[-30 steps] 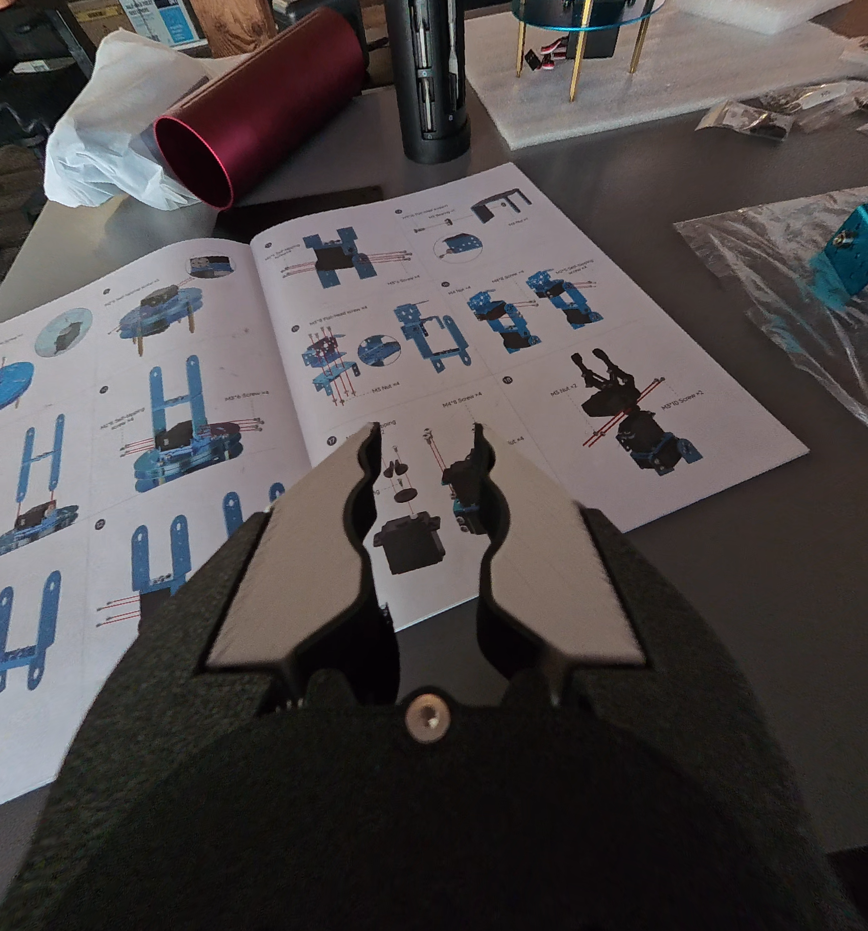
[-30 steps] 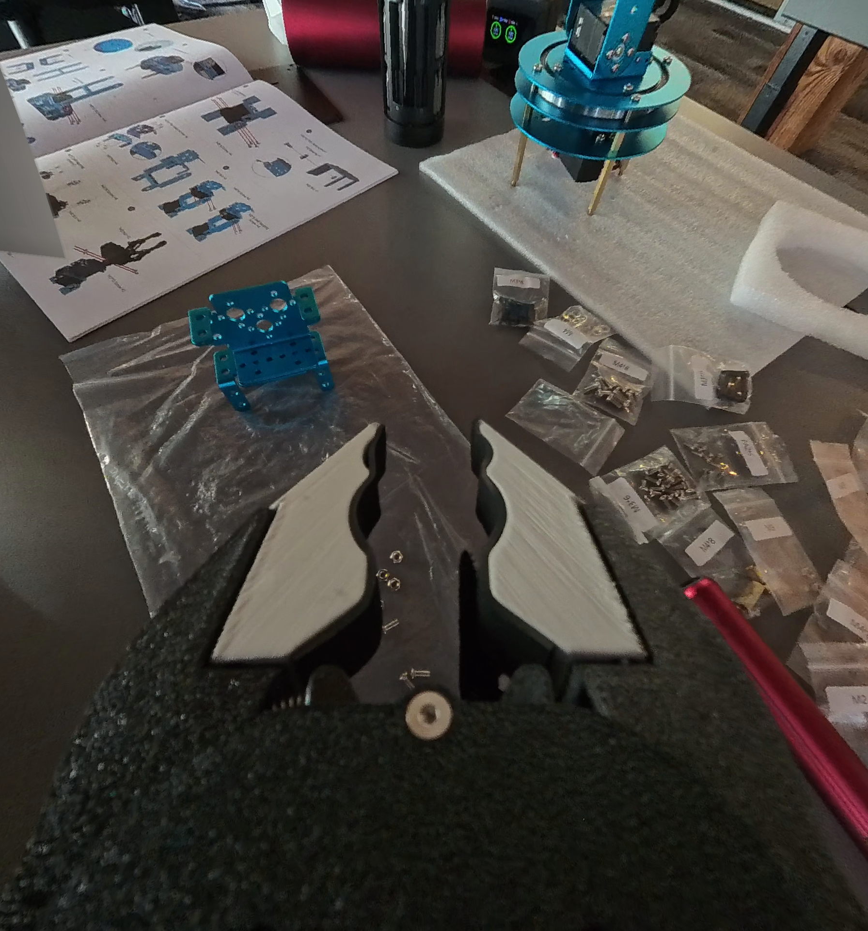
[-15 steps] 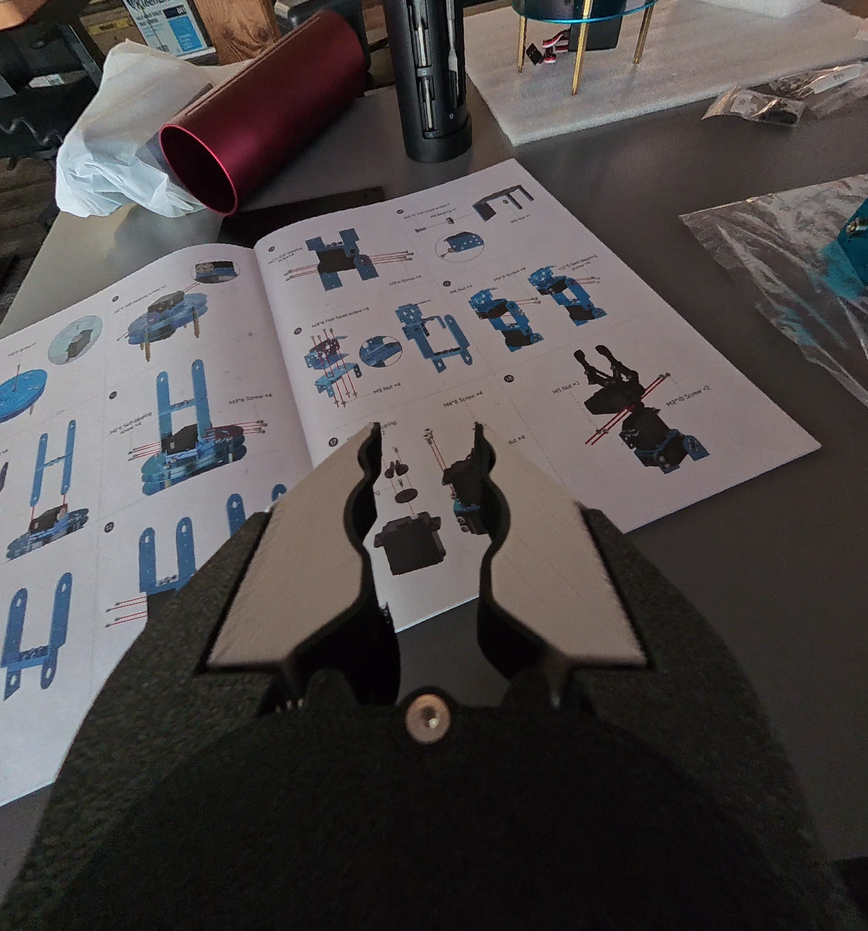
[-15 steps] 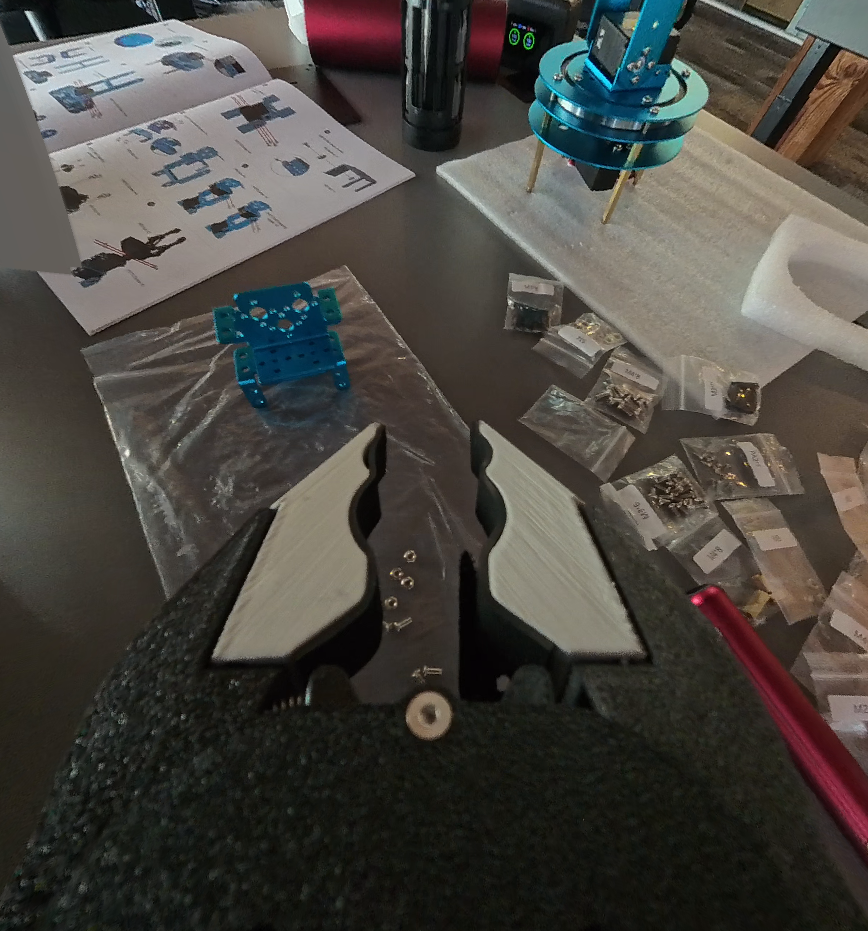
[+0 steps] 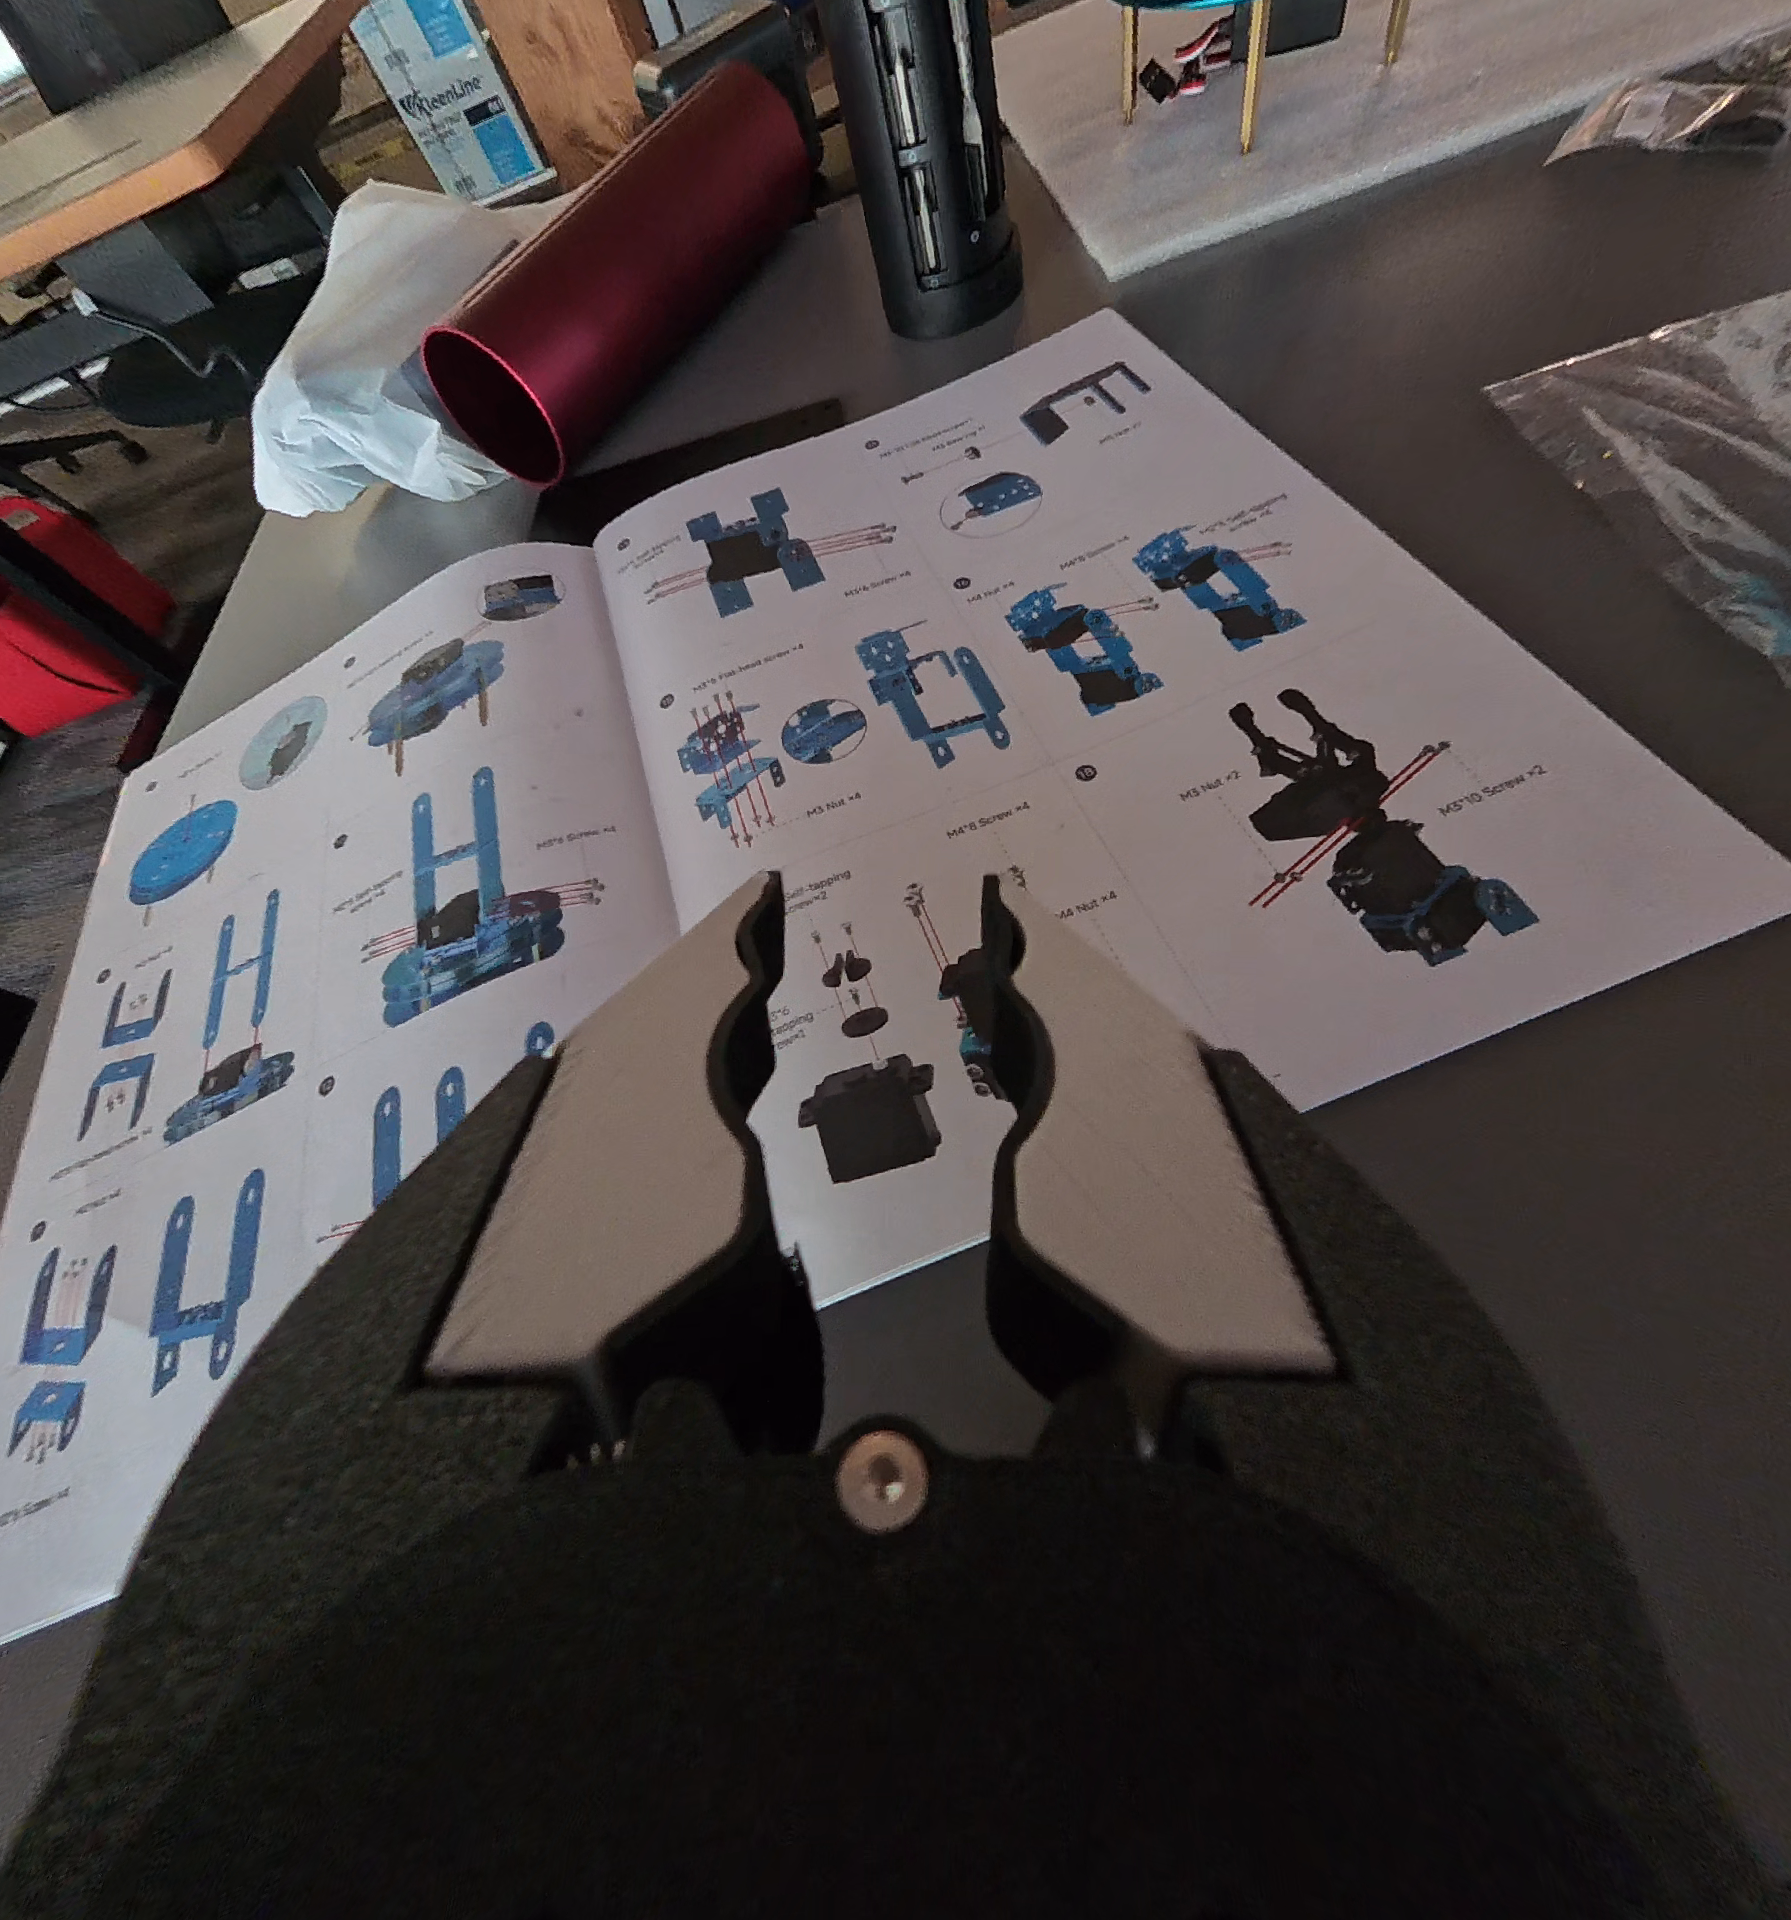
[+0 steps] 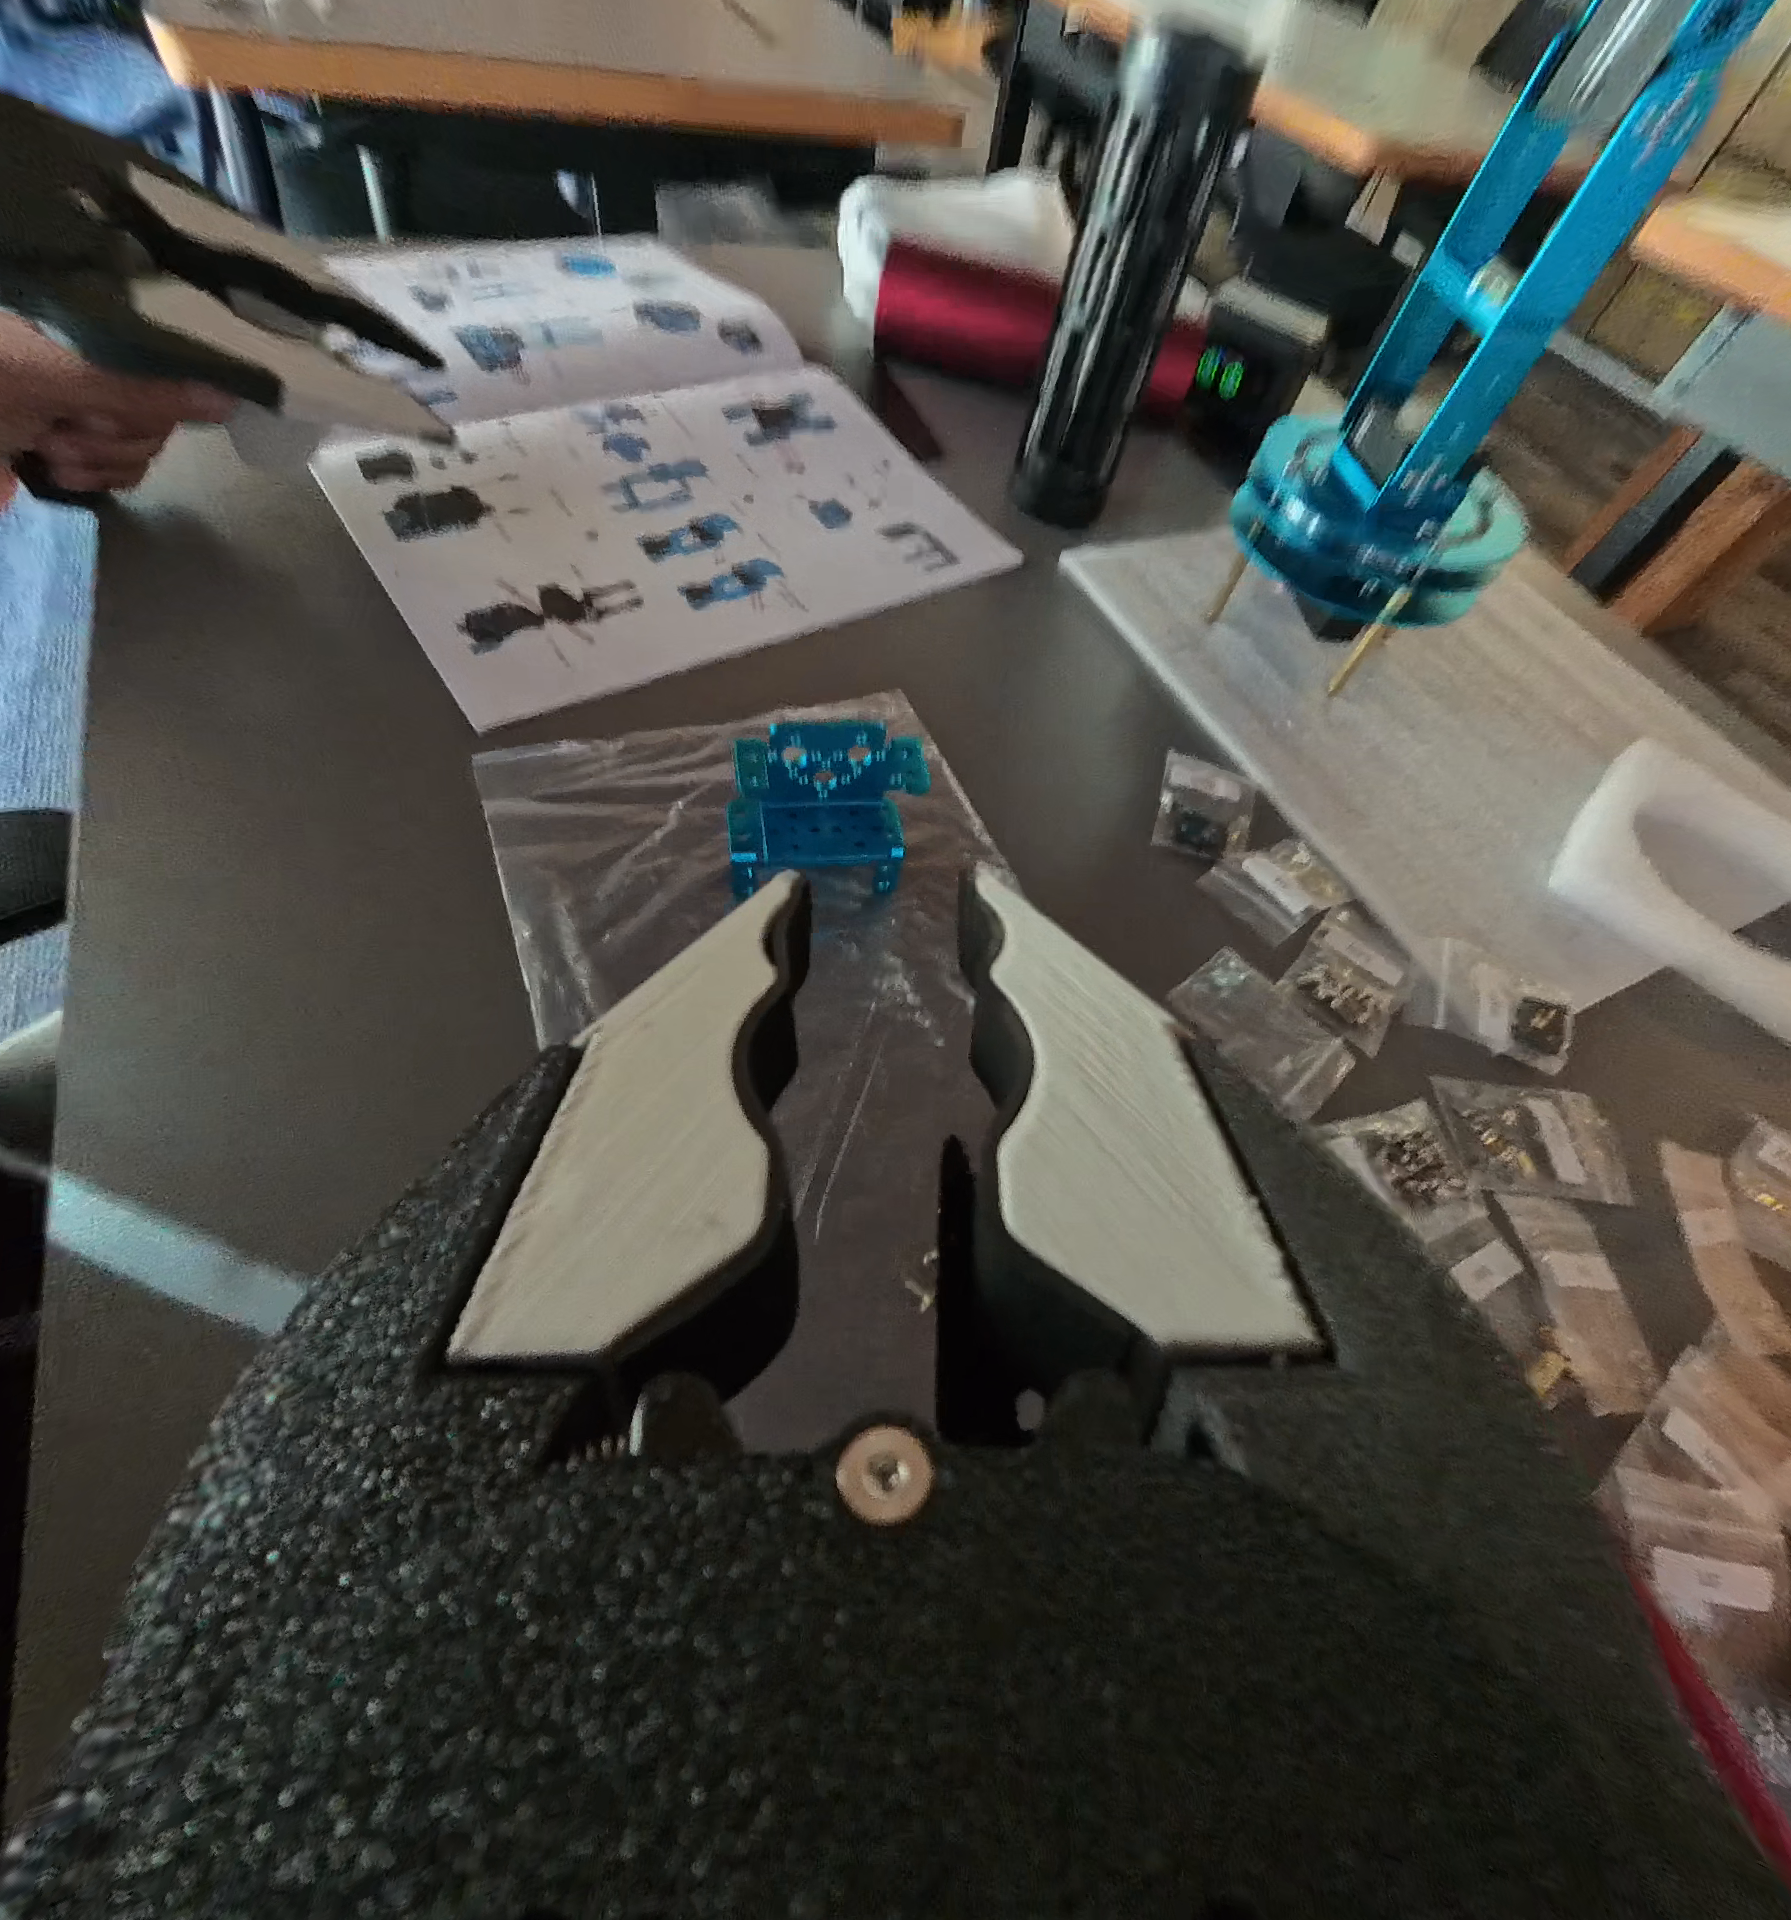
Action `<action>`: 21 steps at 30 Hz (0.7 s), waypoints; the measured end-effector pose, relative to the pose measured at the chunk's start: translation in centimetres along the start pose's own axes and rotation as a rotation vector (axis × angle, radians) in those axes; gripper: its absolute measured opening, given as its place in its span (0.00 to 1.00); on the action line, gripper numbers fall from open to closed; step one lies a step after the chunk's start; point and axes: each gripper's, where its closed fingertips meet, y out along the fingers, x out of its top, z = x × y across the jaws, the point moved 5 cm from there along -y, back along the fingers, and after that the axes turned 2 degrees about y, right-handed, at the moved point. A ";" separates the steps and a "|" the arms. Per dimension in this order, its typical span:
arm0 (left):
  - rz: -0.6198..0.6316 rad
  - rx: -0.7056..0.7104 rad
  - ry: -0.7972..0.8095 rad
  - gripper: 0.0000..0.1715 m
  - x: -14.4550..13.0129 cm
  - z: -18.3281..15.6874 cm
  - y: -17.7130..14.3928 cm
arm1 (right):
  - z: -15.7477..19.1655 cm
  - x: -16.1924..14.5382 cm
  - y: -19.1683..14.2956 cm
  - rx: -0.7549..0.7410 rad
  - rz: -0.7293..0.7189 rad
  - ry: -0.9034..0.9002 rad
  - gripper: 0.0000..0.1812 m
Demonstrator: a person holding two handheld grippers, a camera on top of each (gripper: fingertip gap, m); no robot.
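A dark grey table carries an open booklet, plastic sheet and foam pad.

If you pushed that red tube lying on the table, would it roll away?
Probably. The red tube is a smooth, round cylinder on its side, so a sideways nudge should roll it. The crumpled white bag against it might stop it that way.

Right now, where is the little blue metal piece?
In the right wrist view, the blue bracket stands on the clear plastic bag, just beyond the right gripper.
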 end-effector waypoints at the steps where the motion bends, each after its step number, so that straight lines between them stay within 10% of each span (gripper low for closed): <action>1: 0.005 0.005 0.007 0.23 0.0 0.0 0.0 | 0.2 0.6 -0.7 0.001 -0.046 -0.003 0.12; 9: -0.249 -0.143 -0.274 0.23 4.0 -4.6 -4.9 | -0.2 -1.0 0.7 0.102 -0.007 0.119 0.16; 15: -0.216 -0.224 -0.009 0.25 8.3 -12.9 -4.4 | -1.0 -3.7 4.6 0.291 0.275 0.056 0.26; 21: -0.142 -0.310 0.269 0.23 12.4 -14.2 2.4 | -1.2 -4.3 8.4 0.317 0.318 -0.033 0.27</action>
